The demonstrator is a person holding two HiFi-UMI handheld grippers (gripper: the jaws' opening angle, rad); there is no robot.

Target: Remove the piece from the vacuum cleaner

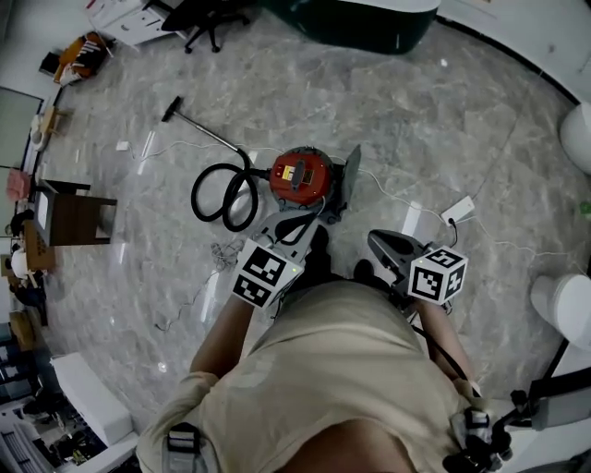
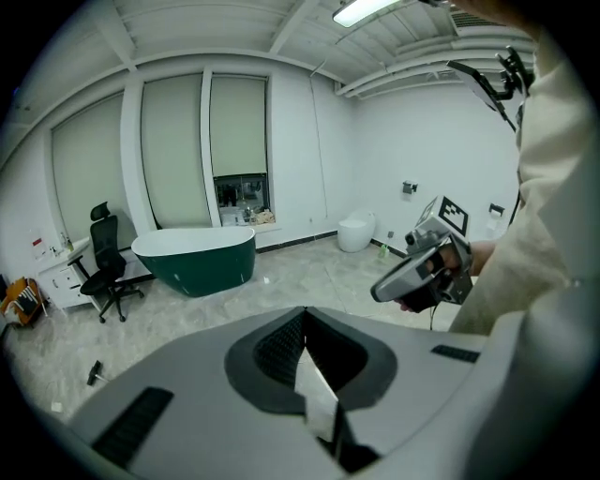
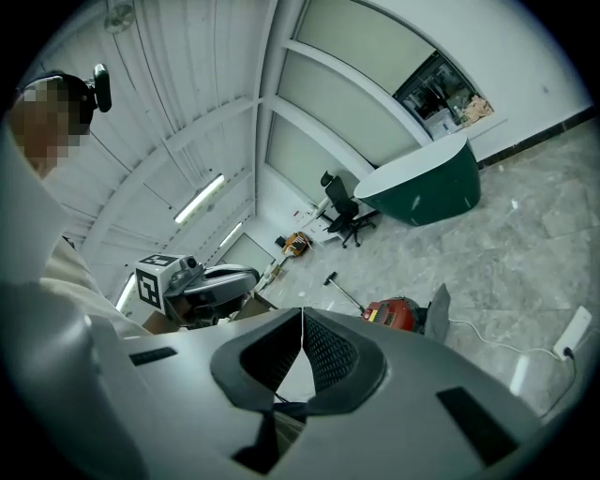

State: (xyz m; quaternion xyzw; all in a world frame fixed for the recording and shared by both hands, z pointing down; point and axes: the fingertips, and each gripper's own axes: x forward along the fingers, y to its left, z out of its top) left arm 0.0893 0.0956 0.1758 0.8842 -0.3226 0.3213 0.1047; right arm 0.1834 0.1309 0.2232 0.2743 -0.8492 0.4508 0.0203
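Observation:
The red vacuum cleaner [image 1: 300, 175] stands on the marble floor ahead of me, and it also shows in the right gripper view [image 3: 401, 314]. A grey flap [image 1: 348, 183] stands raised at its right side. Its black hose [image 1: 222, 196] coils to the left and runs into a long wand [image 1: 199, 127]. My left gripper [image 1: 294, 226] hovers just short of the vacuum, jaws shut on nothing [image 2: 305, 319]. Further right and nearer my body, the right gripper [image 1: 379, 245] is also shut and empty [image 3: 302, 314]. Neither gripper touches the vacuum.
A white cable runs from the vacuum to a power strip [image 1: 459, 211] on the right. A dark green bathtub [image 1: 369, 18] and an office chair [image 1: 208, 23] stand at the far end. There is a dark stool [image 1: 78, 214] at left and a white toilet [image 1: 563, 305] at right.

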